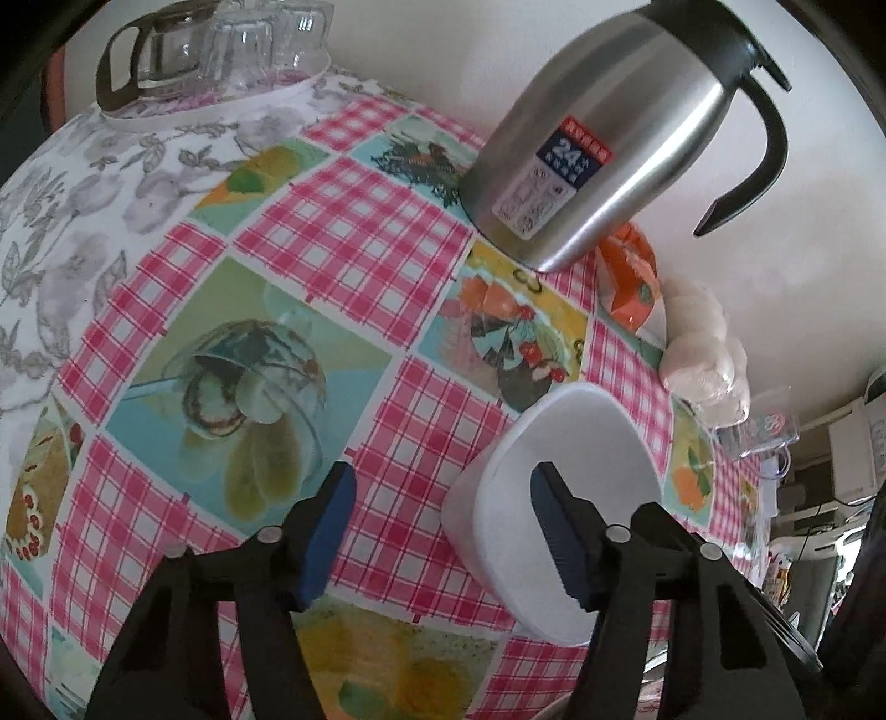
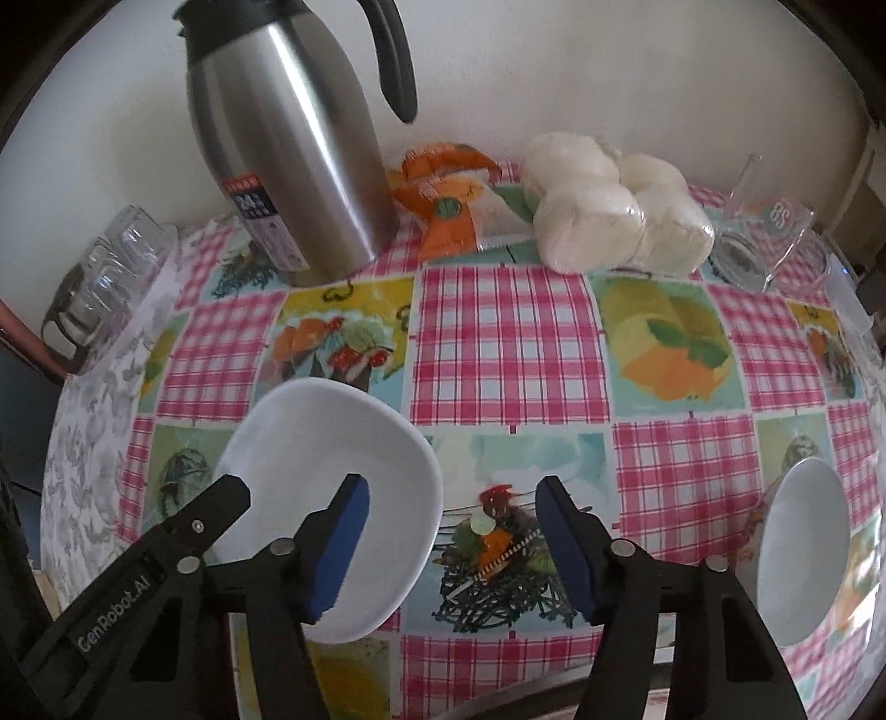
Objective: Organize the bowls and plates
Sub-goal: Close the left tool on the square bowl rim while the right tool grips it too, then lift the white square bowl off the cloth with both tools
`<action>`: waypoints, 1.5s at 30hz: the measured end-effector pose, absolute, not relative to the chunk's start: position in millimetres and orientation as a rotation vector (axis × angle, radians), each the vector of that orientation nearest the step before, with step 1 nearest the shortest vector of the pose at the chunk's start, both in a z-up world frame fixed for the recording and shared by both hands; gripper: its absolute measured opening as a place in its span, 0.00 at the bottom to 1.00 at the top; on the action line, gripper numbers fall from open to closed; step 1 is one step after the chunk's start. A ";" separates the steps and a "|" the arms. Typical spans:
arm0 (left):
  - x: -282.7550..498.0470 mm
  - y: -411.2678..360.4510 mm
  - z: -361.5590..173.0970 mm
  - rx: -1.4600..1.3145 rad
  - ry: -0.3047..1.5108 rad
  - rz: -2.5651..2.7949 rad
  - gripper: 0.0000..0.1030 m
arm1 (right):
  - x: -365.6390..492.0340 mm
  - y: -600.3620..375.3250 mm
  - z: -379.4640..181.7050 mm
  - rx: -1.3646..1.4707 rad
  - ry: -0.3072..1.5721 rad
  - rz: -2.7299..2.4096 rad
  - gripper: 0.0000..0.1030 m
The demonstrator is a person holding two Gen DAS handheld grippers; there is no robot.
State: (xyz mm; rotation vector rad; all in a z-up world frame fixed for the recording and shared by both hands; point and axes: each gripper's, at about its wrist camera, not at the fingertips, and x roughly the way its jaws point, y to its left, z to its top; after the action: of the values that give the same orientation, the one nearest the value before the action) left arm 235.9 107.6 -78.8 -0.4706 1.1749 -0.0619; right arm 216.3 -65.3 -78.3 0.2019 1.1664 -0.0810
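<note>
A white, rounded-square bowl (image 1: 576,443) stands on the checked tablecloth (image 1: 343,232). My left gripper (image 1: 443,531) straddles the bowl's left wall. One blue pad is inside the bowl and the other is outside, well clear of the wall, so nothing is gripped. In the right wrist view the same white bowl (image 2: 332,437) lies at lower left. My right gripper (image 2: 451,545) is open over the bowl's right rim, with its left pad above the bowl's inside and its right pad over bare cloth. One of the left gripper's fingers (image 2: 216,509) shows at the bowl's left side. A second white bowl (image 2: 803,554) sits at far right.
A steel thermos jug (image 2: 288,144) stands at the back by the wall. Beside it lie an orange packet (image 2: 448,216) and a bag of white buns (image 2: 609,216), with clear glassware (image 2: 764,243) further right. A tray of glass cups and a glass pot (image 1: 221,50) sits at the back left.
</note>
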 end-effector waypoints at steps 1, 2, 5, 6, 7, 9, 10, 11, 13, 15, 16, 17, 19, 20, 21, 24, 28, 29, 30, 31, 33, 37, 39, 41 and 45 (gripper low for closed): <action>236.3 106.7 -80.1 -0.470 1.178 -0.065 0.62 | 217.3 -64.8 -81.9 0.200 1.173 -0.086 0.62; 236.5 105.8 -81.3 -0.466 1.183 -0.065 0.61 | 217.8 -64.4 -84.6 0.198 1.178 -0.092 0.62; 237.4 103.2 -85.1 -0.456 1.202 -0.061 0.55 | 219.9 -62.4 -91.6 0.199 1.201 -0.098 0.56; 237.6 102.5 -87.1 -0.456 1.210 -0.061 0.54 | 219.9 -61.4 -92.7 0.199 1.205 -0.097 0.53; 238.4 101.8 -89.8 -0.459 1.219 -0.060 0.52 | 220.3 -60.7 -93.8 0.195 1.213 -0.099 0.52; 238.8 101.2 -94.4 -0.465 1.236 -0.058 0.47 | 221.2 -59.2 -95.3 0.184 1.223 -0.104 0.48; 238.9 100.8 -97.0 -0.468 1.245 -0.058 0.42 | 221.8 -58.8 -96.0 0.180 1.227 -0.105 0.45; 239.1 100.5 -98.6 -0.472 1.251 -0.062 0.40 | 222.4 -58.5 -96.8 0.178 1.232 -0.105 0.44; 238.7 99.9 -100.2 -0.489 1.253 -0.074 0.37 | 223.0 -58.1 -98.8 0.178 1.244 -0.105 0.39; 238.2 99.1 -99.6 -0.495 1.252 -0.080 0.34 | 223.6 -57.5 -100.7 0.180 1.254 -0.103 0.37; 237.8 98.9 -99.9 -0.506 1.253 -0.084 0.31 | 223.8 -56.7 -101.5 0.178 1.257 -0.100 0.36; 237.6 98.7 -100.3 -0.520 1.255 -0.092 0.27 | 223.9 -55.8 -101.4 0.172 1.256 -0.094 0.35; 237.1 98.1 -100.5 -0.534 1.259 -0.103 0.24 | 223.7 -53.0 -100.9 0.156 1.255 -0.082 0.31; 236.7 98.0 -100.1 -0.536 1.259 -0.105 0.21 | 223.2 -52.1 -100.6 0.151 1.255 -0.079 0.29; 236.9 96.9 -100.2 -0.538 1.259 -0.108 0.21 | 223.1 -50.8 -100.9 0.146 1.259 -0.076 0.25; 236.4 96.1 -99.6 -0.532 1.265 -0.106 0.20 | 221.4 -48.6 -100.4 0.142 1.260 -0.061 0.17; 236.0 98.0 -97.5 -0.525 1.272 -0.100 0.19 | 218.9 -43.3 -98.9 0.118 1.255 -0.051 0.13; 235.5 98.3 -96.0 -0.524 1.271 -0.101 0.19 | 218.1 -43.6 -98.6 0.122 1.254 -0.046 0.13; 234.9 98.7 -93.9 -0.525 1.269 -0.104 0.19 | 217.3 -44.4 -98.0 0.128 1.251 -0.043 0.13; 234.3 99.8 -92.2 -0.528 1.266 -0.106 0.19 | 215.8 -45.6 -97.8 0.137 1.250 -0.041 0.13; 232.8 100.8 -85.8 -0.533 1.256 -0.115 0.18 | 213.1 -48.0 -97.5 0.155 1.251 -0.041 0.13; 227.2 96.7 -68.7 -0.499 1.226 -0.129 0.18 | 207.4 -52.4 -92.3 0.176 1.229 -0.041 0.13; 224.2 92.6 -60.6 -0.479 1.210 -0.129 0.18 | 203.6 -54.9 -86.0 0.182 1.215 -0.037 0.13; 222.8 88.7 -55.7 -0.464 1.202 -0.132 0.18 | 200.8 -57.1 -80.8 0.184 1.204 -0.038 0.13; 218.7 81.7 -48.4 -0.443 1.193 -0.138 0.18 | 194.6 -62.8 -72.7 0.193 1.189 -0.048 0.13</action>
State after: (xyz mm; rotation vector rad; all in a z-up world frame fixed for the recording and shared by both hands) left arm 218.7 81.7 -48.4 -0.4431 1.1926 -0.1385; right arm 194.6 -62.8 -72.7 0.1926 1.1886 -0.0485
